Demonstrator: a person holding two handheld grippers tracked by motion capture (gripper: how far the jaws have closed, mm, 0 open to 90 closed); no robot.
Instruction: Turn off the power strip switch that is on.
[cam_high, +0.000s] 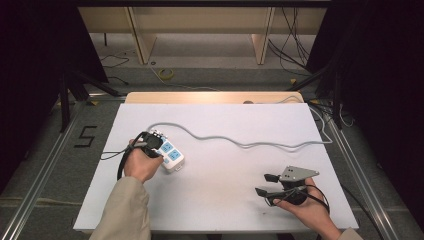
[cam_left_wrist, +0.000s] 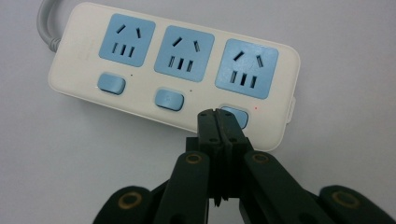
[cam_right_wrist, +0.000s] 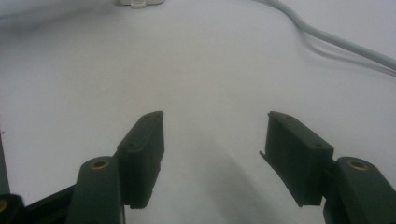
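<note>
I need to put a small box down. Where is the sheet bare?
Bare: the stretch between the white three-socket power strip and the right gripper, below the grey cable. Crowded: around the strip, where the left gripper meets its blue switch.

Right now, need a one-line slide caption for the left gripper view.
Left gripper, jaws shut, tips at the third blue switch of a white three-socket power strip.

3rd switch (cam_left_wrist: 236, 116) part hidden behind tool (cam_left_wrist: 218, 114)
</note>
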